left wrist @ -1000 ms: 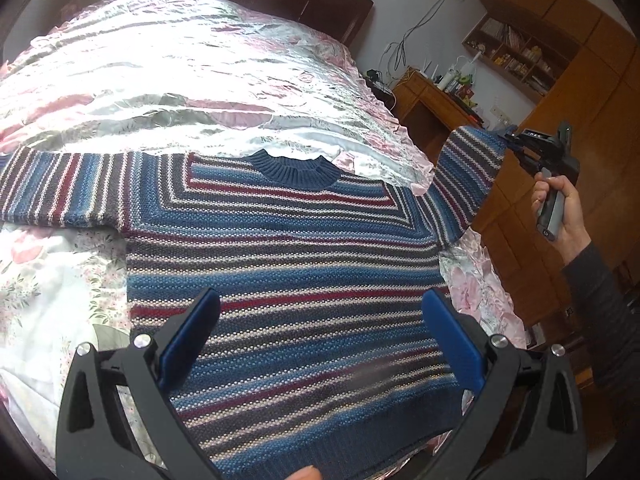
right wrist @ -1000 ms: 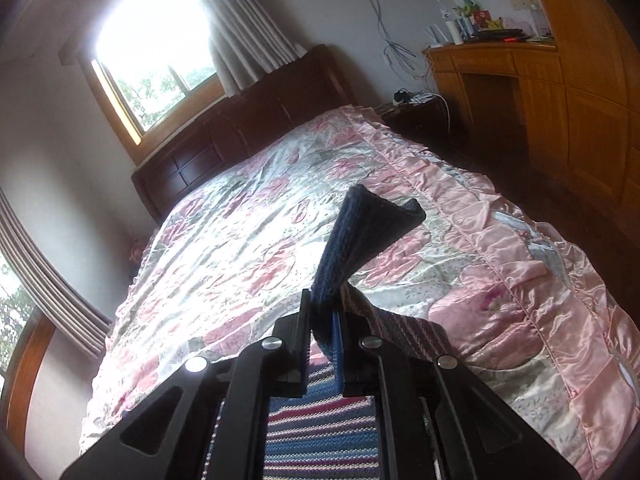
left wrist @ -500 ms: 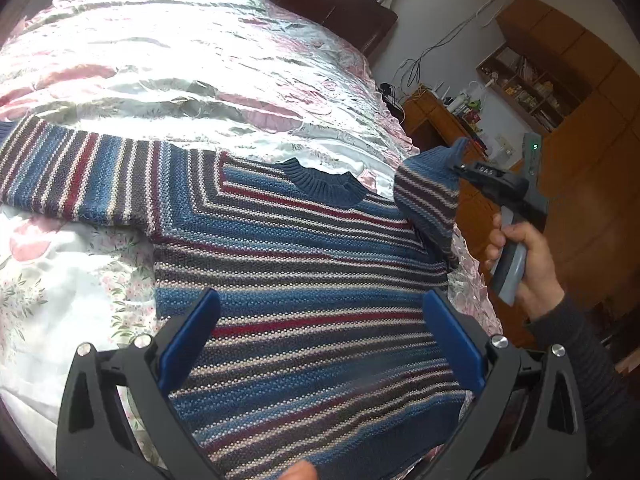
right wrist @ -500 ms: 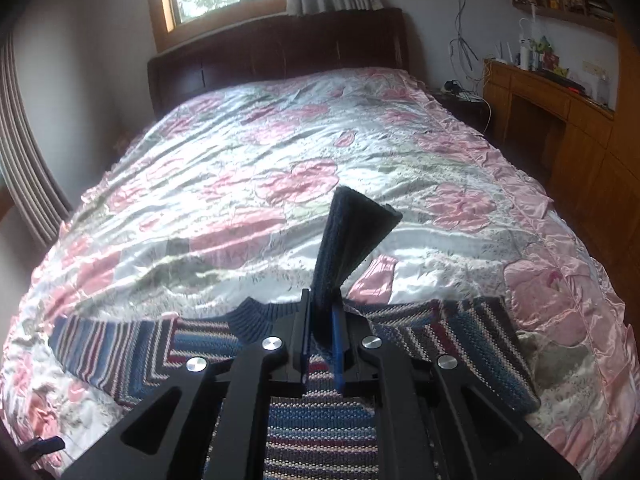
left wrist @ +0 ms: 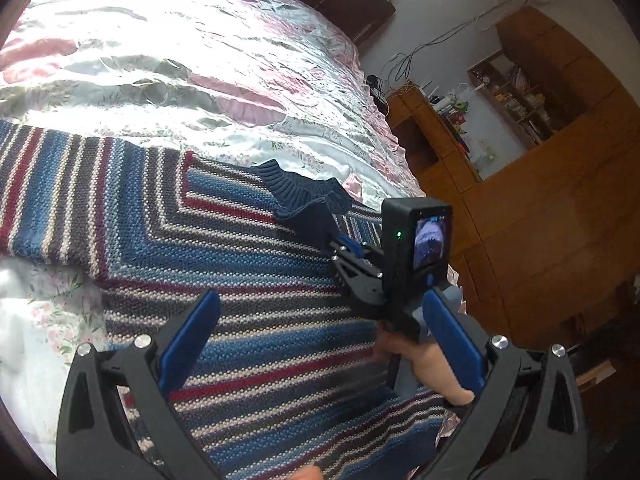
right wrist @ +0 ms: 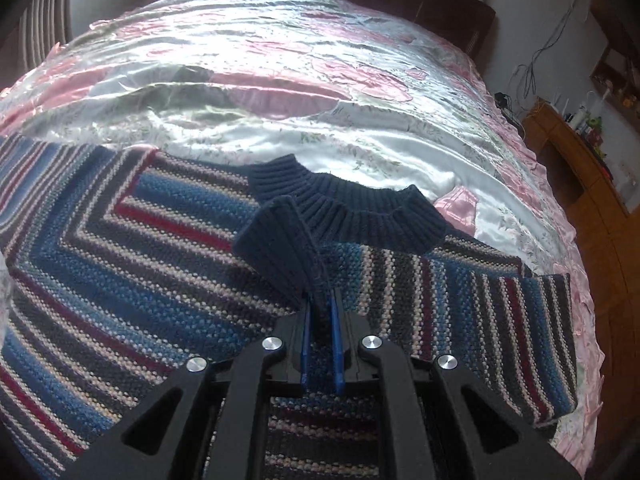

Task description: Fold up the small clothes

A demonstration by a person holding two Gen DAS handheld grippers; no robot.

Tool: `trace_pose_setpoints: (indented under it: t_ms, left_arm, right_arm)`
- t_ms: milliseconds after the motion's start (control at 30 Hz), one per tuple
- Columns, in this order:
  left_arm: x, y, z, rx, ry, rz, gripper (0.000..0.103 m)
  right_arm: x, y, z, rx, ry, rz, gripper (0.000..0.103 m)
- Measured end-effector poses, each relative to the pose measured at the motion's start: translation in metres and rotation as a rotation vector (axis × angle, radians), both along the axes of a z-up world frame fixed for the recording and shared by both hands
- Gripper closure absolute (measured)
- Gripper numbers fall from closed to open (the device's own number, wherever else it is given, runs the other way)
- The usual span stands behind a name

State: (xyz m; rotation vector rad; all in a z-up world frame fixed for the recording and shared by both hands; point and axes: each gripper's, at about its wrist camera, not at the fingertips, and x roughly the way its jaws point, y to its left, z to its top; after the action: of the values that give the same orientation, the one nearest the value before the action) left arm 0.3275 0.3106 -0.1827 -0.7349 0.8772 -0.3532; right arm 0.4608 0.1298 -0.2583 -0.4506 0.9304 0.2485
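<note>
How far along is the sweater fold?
Early. Done: sweater lies flat on the bed. In hand: the right tongs are shut on the right cuff, with that sleeve folded across the chest and the cuff just below the collar. Left: the other sleeve is spread out; the left tongs are open; the body is unfolded.

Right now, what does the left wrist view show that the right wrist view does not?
Only the left wrist view shows the left gripper, open above the sweater, and the hand holding the right gripper. Only the right wrist view shows the folded right sleeve across the chest. Both show the right gripper shut on the sleeve cuff near the collar, on the bedspread.
</note>
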Motion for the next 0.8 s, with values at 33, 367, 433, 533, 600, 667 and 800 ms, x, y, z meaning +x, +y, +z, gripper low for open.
trace_pose_setpoints:
  t_ms: [33, 367, 433, 533, 600, 667, 800]
  left_arm:
    - [0.006, 0.0, -0.003, -0.024, 0.008, 0.004, 0.003]
    - [0.071, -0.022, -0.058, -0.205, 0.193, 0.025, 0.003]
    - [0.085, -0.032, -0.069, -0.222, 0.223, 0.008, 0.003]
    - [0.103, -0.048, -0.085, -0.235, 0.27, -0.006, 0.003]
    - [0.112, -0.059, -0.094, -0.232, 0.304, -0.012, 0.003]
    - [0.121, -0.067, -0.102, -0.238, 0.325, -0.011, 0.003]
    - [0.144, -0.081, -0.113, -0.238, 0.358, -0.02, 0.003]
  right_arm:
    - [0.0, 0.0, -0.003, 0.011, 0.02, 0.007, 0.093]
    - [-0.012, -0.059, 0.006, 0.342, 0.14, -0.075, 0.045]
    - [-0.021, -0.07, 0.005, 0.396, 0.153, -0.082, 0.044]
    - [-0.038, -0.094, 0.006, 0.498, 0.16, -0.148, 0.044]
    - [-0.056, -0.11, 0.01, 0.573, 0.132, -0.201, 0.044]
    - [-0.075, -0.121, 0.016, 0.635, 0.092, -0.242, 0.042]
    - [-0.098, -0.142, 0.027, 0.82, 0.058, -0.328, 0.033]
